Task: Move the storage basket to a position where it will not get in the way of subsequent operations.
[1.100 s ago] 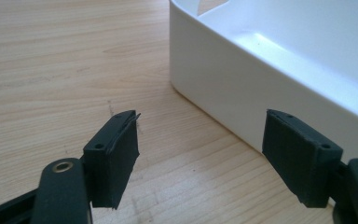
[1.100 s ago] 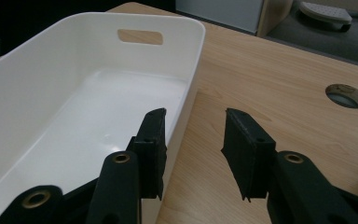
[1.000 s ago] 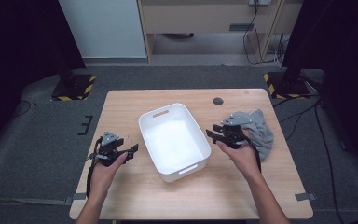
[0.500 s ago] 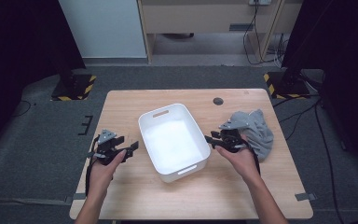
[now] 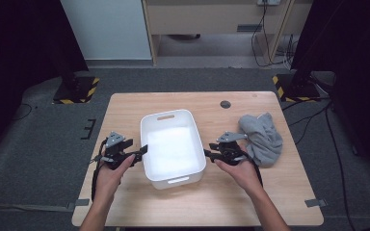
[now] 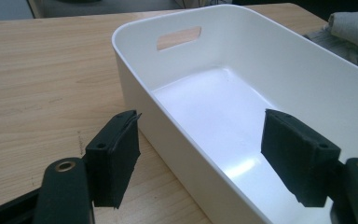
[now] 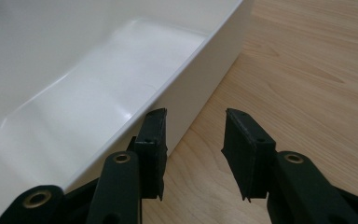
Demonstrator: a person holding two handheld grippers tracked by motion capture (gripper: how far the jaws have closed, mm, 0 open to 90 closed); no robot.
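Observation:
A white plastic bin (image 5: 166,117) with handle slots stands empty in the middle of the wooden table (image 5: 125,110). My left gripper (image 5: 143,150) is open at the bin's left wall. In the left gripper view its jaws (image 6: 205,158) straddle that wall of the bin (image 6: 242,28), one pad outside and one over the inside, neither touching. My right gripper (image 5: 207,155) is open just beside the bin's right wall. Its jaws (image 7: 196,140) have just opened slightly, with bare table (image 7: 307,70) between them and the bin's rim (image 7: 200,46) to their left.
A crumpled grey cloth (image 5: 262,137) lies on the table right of my right hand, also in the corner of the left gripper view (image 6: 354,23). A small black disc (image 5: 225,104) sits near the far edge. Striped stand bases (image 5: 74,91) flank the table on the floor.
My right hand has moved left and down, away from the grey cloth to the bin's right wall. The left hand has stayed at the bin's left wall.

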